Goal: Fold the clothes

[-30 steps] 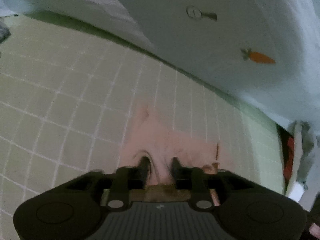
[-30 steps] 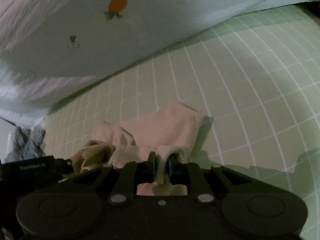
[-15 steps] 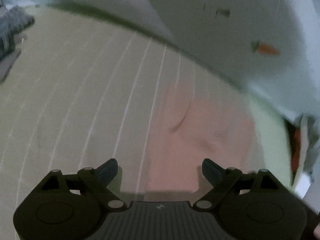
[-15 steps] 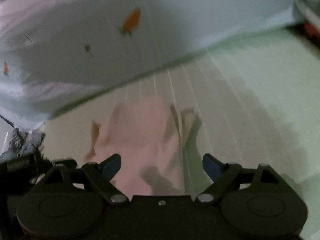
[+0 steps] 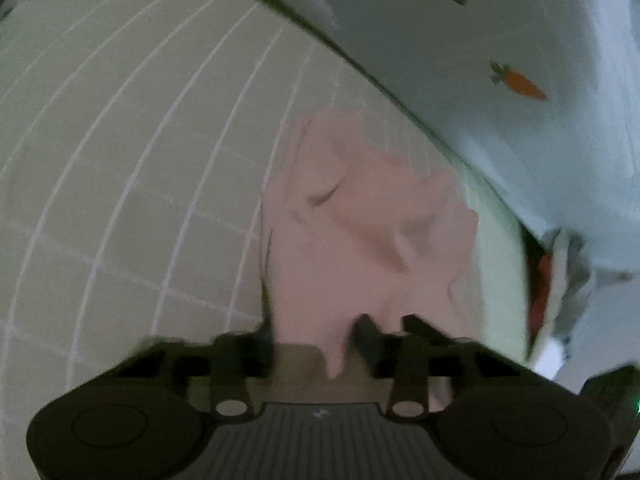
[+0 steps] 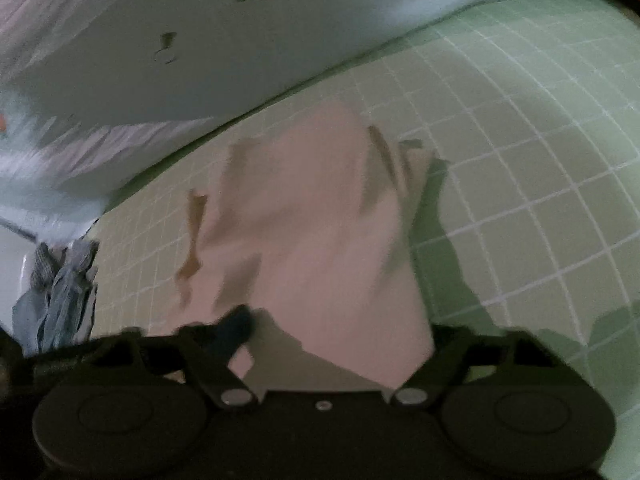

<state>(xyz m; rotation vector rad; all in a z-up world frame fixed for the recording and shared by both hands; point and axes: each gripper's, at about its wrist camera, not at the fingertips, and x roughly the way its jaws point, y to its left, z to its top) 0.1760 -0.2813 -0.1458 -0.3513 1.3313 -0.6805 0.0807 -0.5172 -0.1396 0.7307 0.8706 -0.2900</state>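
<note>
While both views are blurred, a pink garment (image 5: 372, 224) is seen lying crumpled on a pale green mat (image 5: 132, 168) marked with a white grid, close beside the edge of a light sheet printed with carrots (image 5: 520, 84). The left hand-held gripper (image 5: 340, 336) is held over the near edge of the garment with its jaws closing; a fold of pink cloth is seen between the fingers, but a gap shows on either side of it, so no grip is made. The right hand-held gripper (image 6: 340, 332) is set over the same garment (image 6: 316, 232) from the other side, its jaws standing wide and likewise closing, with the near part of the cloth lying between the fingers and not pressed by them. A shadow is cast on the mat (image 6: 520, 184) to the right of the garment. A bundle of blue-grey cloth (image 6: 60, 280) is seen at the left edge of the right wrist view, apart from the pink garment.
</note>
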